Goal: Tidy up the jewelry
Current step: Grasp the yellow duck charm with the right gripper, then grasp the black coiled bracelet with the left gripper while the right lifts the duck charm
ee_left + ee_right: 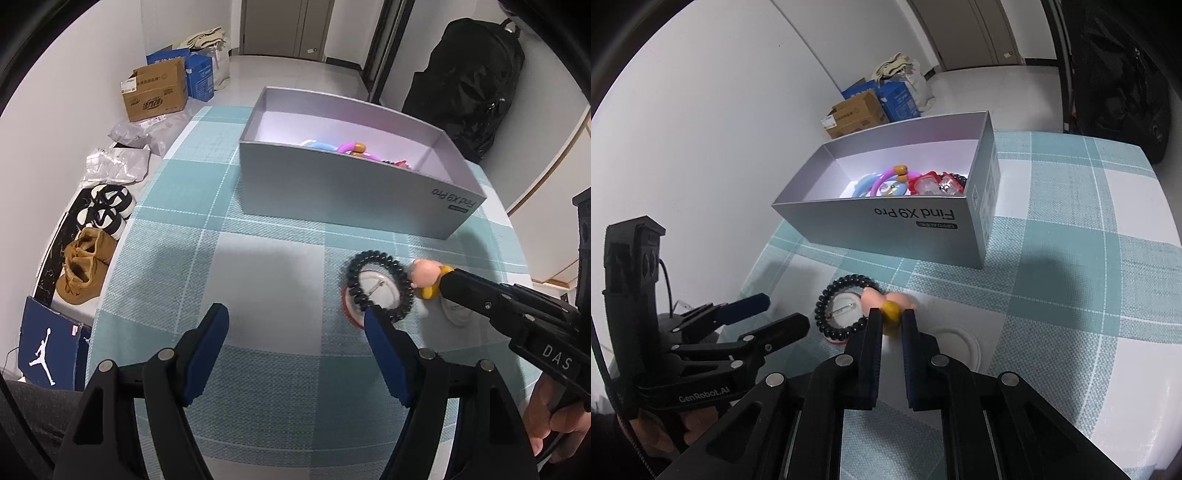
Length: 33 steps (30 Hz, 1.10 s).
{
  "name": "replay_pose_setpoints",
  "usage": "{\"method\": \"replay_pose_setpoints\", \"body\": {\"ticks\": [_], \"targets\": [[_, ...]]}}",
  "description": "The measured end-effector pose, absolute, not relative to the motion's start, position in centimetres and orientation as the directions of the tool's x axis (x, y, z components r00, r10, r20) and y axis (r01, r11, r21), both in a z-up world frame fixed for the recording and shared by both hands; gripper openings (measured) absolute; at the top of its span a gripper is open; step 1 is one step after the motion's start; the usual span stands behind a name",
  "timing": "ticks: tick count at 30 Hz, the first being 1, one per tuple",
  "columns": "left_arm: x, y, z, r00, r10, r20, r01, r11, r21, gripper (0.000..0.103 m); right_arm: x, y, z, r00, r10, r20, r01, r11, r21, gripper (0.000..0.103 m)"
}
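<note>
Jewelry is lying partly in the grey cardboard box (886,229) at the centre of the right wrist view, where purple, blue and red pieces (897,181) are showing above the near wall, and partly on the checked tablecloth (258,280) below it. The right gripper (892,314) is reaching up from the bottom of its own frame, pointing steeply down, its 2 fingers drawn narrow and pinching a small yellow ring with a peach-coloured figure (888,304). In the left wrist view that gripper is entering from the right edge, and a hand (550,417) is wrapping its handle at the lower right. The left gripper (295,325) is hovering over the cloth with its blue-padded fingers spread wide and nothing between them. A black coiled hair tie (380,286), glossy and springy-looking, is ringing a round white pin badge (375,291) with a red rim, just beside the figure. The cloth is looking woven, in teal and white squares.
</note>
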State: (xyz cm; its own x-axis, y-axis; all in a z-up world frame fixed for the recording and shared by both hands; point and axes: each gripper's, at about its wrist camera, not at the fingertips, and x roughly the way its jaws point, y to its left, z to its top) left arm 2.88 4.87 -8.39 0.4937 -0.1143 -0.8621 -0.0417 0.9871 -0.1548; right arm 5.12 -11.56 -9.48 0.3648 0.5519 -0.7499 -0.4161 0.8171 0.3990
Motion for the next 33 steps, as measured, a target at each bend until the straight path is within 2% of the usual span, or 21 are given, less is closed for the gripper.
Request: {"method": "replay_pose_setpoints", "body": {"ticks": [4, 9, 15, 21, 23, 28, 29, 30, 31, 33], "targets": [[3.1, 4.7, -8.0, 0.504, -0.133, -0.854, -0.028, 0.985, -0.17, 0.072, 4.9, -11.9, -8.9, 0.374, 0.573, -0.73, -0.426, 0.805, 0.413, 0.009], [3.9, 3.7, -7.5, 0.482, -0.225, -0.847, 0.055, 0.972, -0.227, 0.072, 4.7, -13.0, -8.0, 0.397, 0.586, -0.706, -0.408, 0.802, 0.436, 0.009], [4.8, 1.3, -7.8, 0.477, -0.177, -0.861, 0.142, 0.982, -0.124, 0.072, 4.4, -15.2, -6.7, 0.441, 0.597, -0.67, -0.381, 0.8, 0.463, 0.009], [5.7, 0.5, -9.1, 0.415, -0.192, -0.89, 0.186, 0.975, -0.123, 0.072, 4.0, -16.8, -5.8, 0.469, 0.597, -0.651, -0.361, 0.802, 0.475, 0.009], [5.8, -0.2, -9.2, 0.43, -0.127, -0.894, 0.207, 0.978, -0.039, 0.072, 4.1, -17.0, -5.6, 0.472, 0.601, -0.645, -0.357, 0.799, 0.483, 0.009], [5.5, -0.2, -8.9, 0.457, -0.127, -0.88, 0.222, 0.975, -0.025, 0.071, 4.3, -17.2, -5.2, 0.479, 0.604, -0.637, -0.36, 0.797, 0.485, 0.009], [5.3, -0.2, -8.8, 0.464, -0.121, -0.878, 0.227, 0.974, -0.014, 0.067, 4.4, -17.2, -5.3, 0.479, 0.605, -0.637, -0.36, 0.797, 0.486, 0.009], [5.2, -0.3, -8.8, 0.466, -0.13, -0.875, 0.24, 0.971, -0.017, 0.056, 4.3, -17.2, -5.3, 0.478, 0.607, -0.635, -0.359, 0.795, 0.489, 0.009], [4.9, -0.4, -8.7, 0.466, -0.142, -0.873, 0.258, 0.966, -0.019, 0.05, 4.3, -17.3, -5.3, 0.478, 0.606, -0.635, -0.357, 0.795, 0.491, 0.009], [4.7, -0.8, -8.5, 0.472, -0.127, -0.872, 0.274, 0.962, 0.009, 0.045, 4.3, -17.4, -5.3, 0.479, 0.606, -0.635, -0.353, 0.795, 0.493, 0.009]]}}
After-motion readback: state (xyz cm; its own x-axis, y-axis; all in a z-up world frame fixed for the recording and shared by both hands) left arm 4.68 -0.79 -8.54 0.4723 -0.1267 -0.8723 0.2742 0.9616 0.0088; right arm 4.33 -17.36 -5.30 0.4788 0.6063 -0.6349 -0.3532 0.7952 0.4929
